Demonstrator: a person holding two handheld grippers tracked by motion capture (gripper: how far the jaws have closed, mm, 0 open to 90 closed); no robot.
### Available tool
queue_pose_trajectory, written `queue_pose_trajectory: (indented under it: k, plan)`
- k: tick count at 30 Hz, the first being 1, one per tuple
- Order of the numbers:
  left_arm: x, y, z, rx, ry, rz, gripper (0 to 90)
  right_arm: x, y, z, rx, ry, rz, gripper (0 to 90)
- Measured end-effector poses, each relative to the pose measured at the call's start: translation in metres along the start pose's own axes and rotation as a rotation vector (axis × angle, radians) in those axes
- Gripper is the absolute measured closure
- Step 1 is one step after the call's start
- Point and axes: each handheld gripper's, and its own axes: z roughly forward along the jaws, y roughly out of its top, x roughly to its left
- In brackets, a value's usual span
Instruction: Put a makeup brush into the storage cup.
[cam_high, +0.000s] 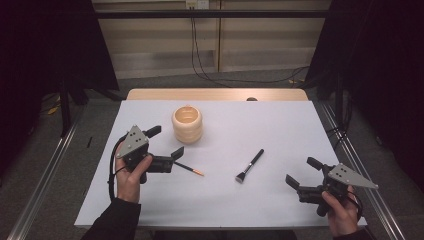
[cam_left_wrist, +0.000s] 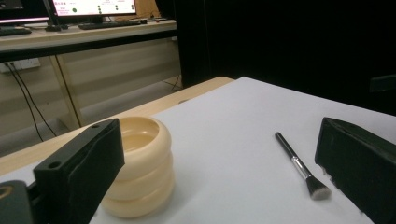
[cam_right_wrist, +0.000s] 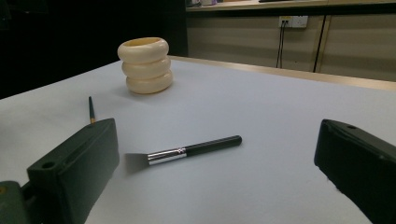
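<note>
Brush (cam_high: 249, 166) lies on the table (cam_high: 280, 125) between my two wide-open grippers, left (cam_high: 166, 141) and right (cam_high: 301, 173).

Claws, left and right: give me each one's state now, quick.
Left claw: open, holding nothing, beside the cream holder.
Right claw: open, holding nothing, apart from the makeup brush.

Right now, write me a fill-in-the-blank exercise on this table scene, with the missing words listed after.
1. The cream holder is built like ___ rings stacked up.
2. The makeup brush has a ___ handle.
3. Both the left tool and the right tool have their jaws ___.
4. The thin pencil lies nearest the ___ tool.

Missing words: three; black; open; left
</note>
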Motion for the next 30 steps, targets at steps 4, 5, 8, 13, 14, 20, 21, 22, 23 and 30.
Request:
queue_pose_trajectory:
  k: [4,5,8,13,14,20,21,22,23,30]
  plan:
    - [0.005,0.007,0.007,-0.003,-0.005,0.000,0.7,-0.001,-0.001,-0.001,-0.001,0.000,0.004,0.0]
    - [0.004,0.008,0.008,0.006,0.013,0.000,0.7,-0.001,-0.001,-0.001,-0.001,0.000,0.004,0.0]
    - [0.007,0.009,0.014,0.021,-0.018,0.014,0.7,-0.002,0.000,-0.003,0.001,-0.001,0.006,0.0]
    - [0.008,0.014,0.021,0.093,-0.053,0.046,1.3,-0.001,0.000,0.000,0.003,0.009,-0.002,0.0]
    - [0.008,0.014,0.021,0.093,-0.053,0.046,1.1,-0.001,0.000,0.000,0.003,0.009,-0.002,0.0]
    - [0.012,0.017,0.024,0.173,-0.070,0.079,1.4,0.000,0.000,0.000,0.002,0.007,0.004,0.0]
    - [0.013,0.015,0.026,0.192,-0.094,0.064,1.0,0.000,0.000,0.001,0.007,0.007,0.000,0.0]
    - [0.013,0.015,0.026,0.192,-0.094,0.064,1.4,0.000,0.000,0.001,0.007,0.007,0.000,0.0]
    - [0.014,0.015,0.027,0.218,-0.094,0.077,1.4,0.000,0.000,0.000,0.010,0.009,0.003,0.0]
    - [0.015,0.017,0.033,0.311,-0.126,0.109,2.3,-0.001,0.000,-0.002,0.007,-0.002,-0.008,0.0]
